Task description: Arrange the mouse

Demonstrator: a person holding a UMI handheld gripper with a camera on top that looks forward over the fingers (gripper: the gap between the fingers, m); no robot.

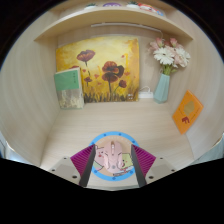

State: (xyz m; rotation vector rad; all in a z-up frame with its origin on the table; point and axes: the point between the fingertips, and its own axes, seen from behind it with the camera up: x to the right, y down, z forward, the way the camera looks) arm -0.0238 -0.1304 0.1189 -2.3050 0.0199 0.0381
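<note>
A pale pink-and-white mouse (pixel 112 158) lies on a round mat with a blue rim (pixel 113 135) on a light desk. It stands between my two fingers. My gripper (pixel 114 152) is open. Its magenta pads (pixel 86 160) flank the mouse, with a small gap showing at each side. The near end of the mouse is hidden below the fingers.
Beyond the mat, a flower painting (pixel 100 68) leans on the back wall. A small green picture (pixel 68 88) is left of it. A teal vase of flowers (pixel 162 86) and an orange card (pixel 187 110) stand at the right. A shelf (pixel 110 16) runs overhead.
</note>
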